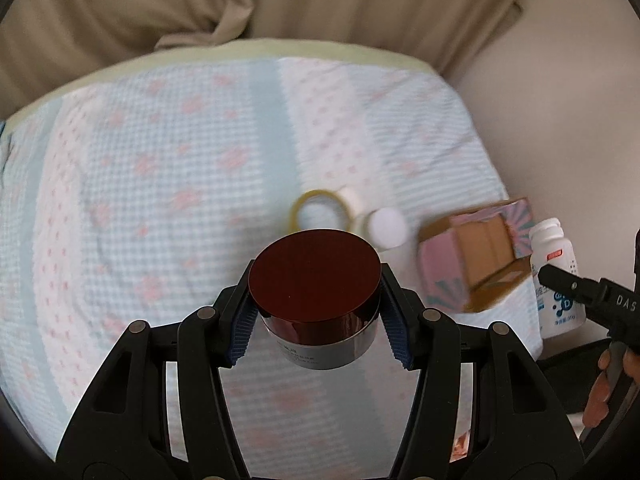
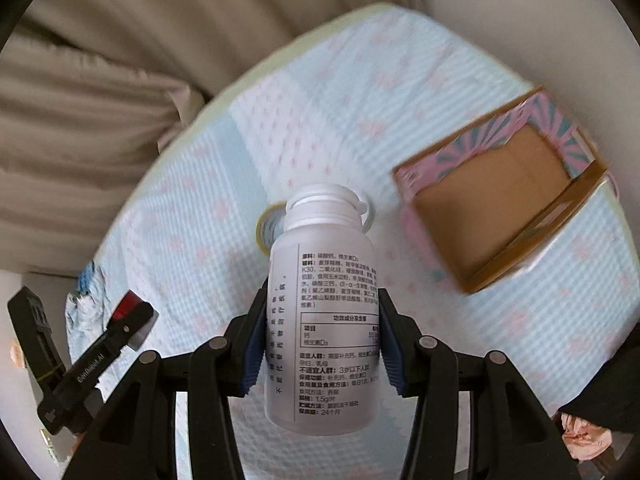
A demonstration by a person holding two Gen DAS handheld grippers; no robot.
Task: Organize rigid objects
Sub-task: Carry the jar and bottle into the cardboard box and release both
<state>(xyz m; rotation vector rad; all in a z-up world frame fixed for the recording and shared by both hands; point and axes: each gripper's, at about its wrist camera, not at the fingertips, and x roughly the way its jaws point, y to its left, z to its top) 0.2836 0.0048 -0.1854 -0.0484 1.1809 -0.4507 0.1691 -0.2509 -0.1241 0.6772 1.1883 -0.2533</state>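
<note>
Left gripper [image 1: 316, 316]: closed on a squat jar [image 1: 316, 292] with a dark red lid, upright, held above the bed [image 1: 160, 160].
Right gripper [image 2: 320, 340]: clamped on a white pill bottle [image 2: 322, 300], long axis pointing away.
Box [image 2: 492, 216]: open, seemingly empty, ahead-right of both; right gripper nearer.
Tape roll [image 1: 320, 210]: loose on bed.

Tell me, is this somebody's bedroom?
Probably a bedroom or living room at home. The things sit on a soft quilt with pink flowers, beige curtains hang behind, and there are household items like a pill bottle and a cream jar.
</note>
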